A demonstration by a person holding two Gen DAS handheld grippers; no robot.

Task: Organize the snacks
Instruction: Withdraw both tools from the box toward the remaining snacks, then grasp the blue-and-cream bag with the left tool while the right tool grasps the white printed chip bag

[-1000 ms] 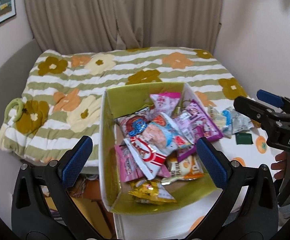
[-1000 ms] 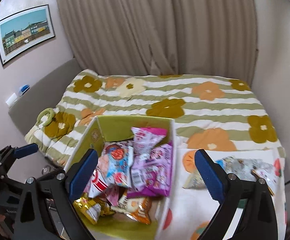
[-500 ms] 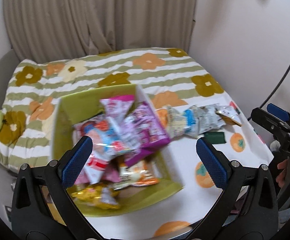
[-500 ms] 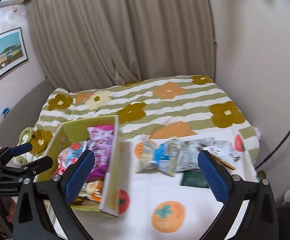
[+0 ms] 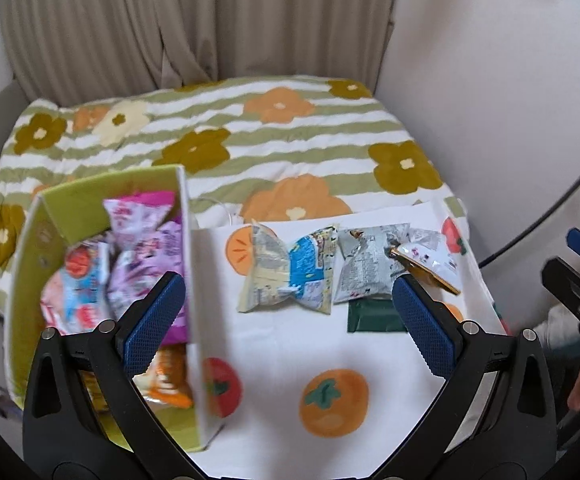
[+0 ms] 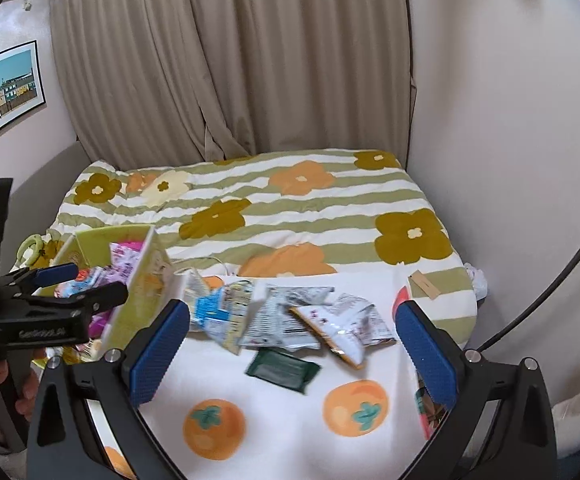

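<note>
A green-lined box (image 5: 110,184) holds several snack packets at the left; it also shows in the right wrist view (image 6: 138,280). Loose packets lie on the white fruit-print cloth (image 5: 290,352): a blue-and-cream packet (image 5: 290,272), a grey packet (image 5: 363,268), a white-and-gold packet (image 5: 429,258) and a dark green packet (image 5: 373,316). The right wrist view shows the same blue-and-cream packet (image 6: 222,312), grey packet (image 6: 282,316), white-and-gold packet (image 6: 333,328) and dark green packet (image 6: 282,366). My left gripper (image 5: 290,316) is open and empty above the cloth. My right gripper (image 6: 293,356) is open and empty over the dark green packet.
A bed with a striped flower quilt (image 6: 290,204) lies behind the cloth. Beige curtains (image 6: 230,60) hang at the back and a wall (image 6: 509,120) stands at the right. A framed picture (image 6: 2,92) hangs at the left.
Both grippers have swung right, from over the box to over the loose packets on the cloth. Both stay open and empty.
</note>
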